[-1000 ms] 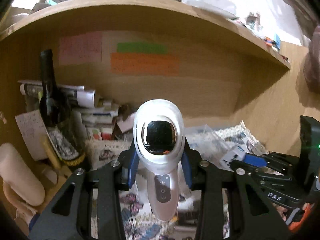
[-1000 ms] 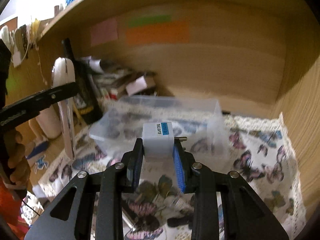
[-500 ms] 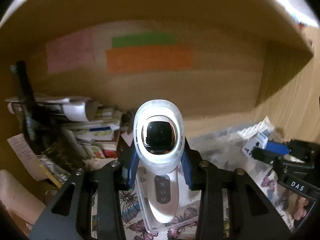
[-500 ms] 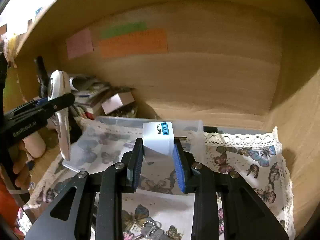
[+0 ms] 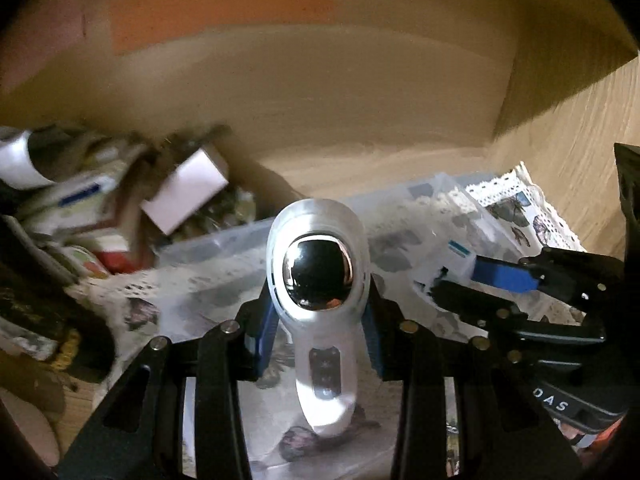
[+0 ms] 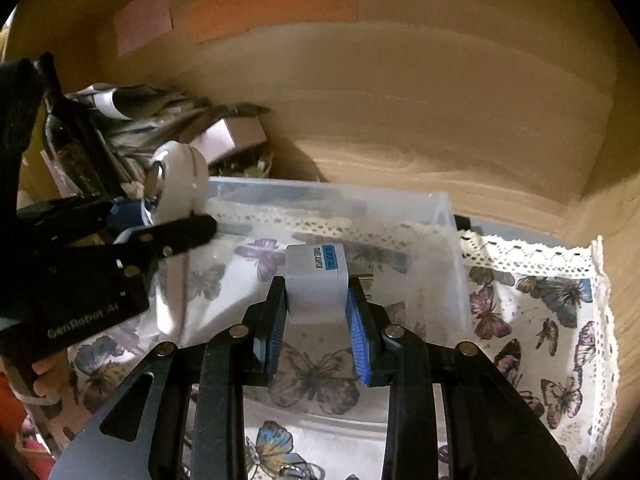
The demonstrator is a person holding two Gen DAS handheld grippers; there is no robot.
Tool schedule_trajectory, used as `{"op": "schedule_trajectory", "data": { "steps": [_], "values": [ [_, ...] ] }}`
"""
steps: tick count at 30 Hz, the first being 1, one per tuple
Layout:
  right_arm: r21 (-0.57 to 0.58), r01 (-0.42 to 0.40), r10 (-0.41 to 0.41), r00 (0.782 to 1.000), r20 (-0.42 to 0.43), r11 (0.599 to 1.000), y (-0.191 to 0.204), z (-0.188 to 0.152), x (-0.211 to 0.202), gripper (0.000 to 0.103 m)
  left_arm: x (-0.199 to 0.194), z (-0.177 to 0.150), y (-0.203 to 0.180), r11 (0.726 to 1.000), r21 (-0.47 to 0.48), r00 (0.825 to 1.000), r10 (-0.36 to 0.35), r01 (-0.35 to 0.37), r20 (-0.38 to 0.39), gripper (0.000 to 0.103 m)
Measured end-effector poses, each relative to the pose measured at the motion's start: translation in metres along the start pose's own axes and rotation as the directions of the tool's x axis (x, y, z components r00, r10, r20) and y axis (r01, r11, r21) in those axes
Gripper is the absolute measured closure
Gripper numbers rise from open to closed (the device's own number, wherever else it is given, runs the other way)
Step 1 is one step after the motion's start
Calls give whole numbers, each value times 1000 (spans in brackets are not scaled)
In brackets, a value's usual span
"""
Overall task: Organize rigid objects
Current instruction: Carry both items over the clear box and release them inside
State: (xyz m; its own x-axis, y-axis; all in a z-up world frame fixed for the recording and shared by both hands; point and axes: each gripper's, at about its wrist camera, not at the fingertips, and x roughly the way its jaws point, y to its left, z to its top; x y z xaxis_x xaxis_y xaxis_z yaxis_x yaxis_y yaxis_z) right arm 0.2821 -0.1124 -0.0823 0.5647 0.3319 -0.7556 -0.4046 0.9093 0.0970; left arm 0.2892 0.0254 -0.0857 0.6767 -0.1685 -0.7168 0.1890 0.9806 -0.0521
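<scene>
My left gripper (image 5: 318, 320) is shut on a white handheld device (image 5: 318, 280) with a shiny dark round face and buttons on its handle. It hangs over the left part of a clear plastic box (image 5: 224, 240). My right gripper (image 6: 316, 292) is shut on a white travel adapter (image 6: 314, 280) with a blue label and metal pins to its right, held above the same clear box (image 6: 444, 216). In the right wrist view the left gripper (image 6: 176, 220) and the device (image 6: 180, 184) show at the left. In the left wrist view the right gripper (image 5: 452, 280) with the adapter (image 5: 448, 264) shows at the right.
The box stands on a butterfly-print cloth with lace edging (image 6: 552, 320) inside a wooden alcove. Boxes and papers (image 5: 120, 208) are piled at the back left beside a dark bottle (image 6: 68, 136). Keys (image 6: 296, 472) lie on the cloth near the front. Coloured notes (image 6: 272, 0) stick to the back wall.
Both grippers have moved forward and down toward the clear box, each keeping its object. The upper shelf has left view and the box now fills the middle.
</scene>
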Motion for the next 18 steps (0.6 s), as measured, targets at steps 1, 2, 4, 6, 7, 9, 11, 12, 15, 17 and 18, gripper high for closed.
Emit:
{"op": "schedule_trajectory", "data": {
  "steps": [1,2,4,6,7,9,11,12,15,17,18],
  "values": [
    [6,-5,5,1000,-3,1000,-2,0,2,76,6,1,3,1000,-1,1000,-3,3,-9,65],
    [9,-6,6,1000,-7,1000,-2,0,4,76,12,1,2,1000,0,1000,-9,9,-24,65],
    [15,-3,3,1000,-15,1000,-4,-1,6,76,17,-2,-2,1000,1,999,-8,8,-38,65],
    [16,0,0,1000,-23,1000,-4,-1,8,76,23,-2,-4,1000,0,999,-7,7,-51,65],
    [16,-1,1,1000,-27,1000,-4,-1,9,76,25,-1,-4,1000,-3,998,-10,10,-57,65],
    [11,-3,3,999,-35,1000,-3,-2,11,76,29,1,-2,999,-20,996,-28,26,-80,65],
    [2,2,-2,999,-39,1000,-2,-2,12,76,33,1,-1,997,-53,991,-69,63,-117,65],
    [-3,5,-5,999,-36,1000,-1,-3,11,76,33,1,0,995,-63,989,-81,73,-124,65],
    [-18,15,-15,1000,-18,1000,2,-1,9,76,24,0,-1,996,-59,991,-79,73,-106,65],
    [-24,18,-18,1000,-7,1000,3,0,5,76,14,2,-2,996,-60,994,-69,64,-84,63],
    [-27,21,-21,1000,-4,999,4,0,3,76,10,2,0,996,-62,995,-67,63,-76,61]
  ]
}}
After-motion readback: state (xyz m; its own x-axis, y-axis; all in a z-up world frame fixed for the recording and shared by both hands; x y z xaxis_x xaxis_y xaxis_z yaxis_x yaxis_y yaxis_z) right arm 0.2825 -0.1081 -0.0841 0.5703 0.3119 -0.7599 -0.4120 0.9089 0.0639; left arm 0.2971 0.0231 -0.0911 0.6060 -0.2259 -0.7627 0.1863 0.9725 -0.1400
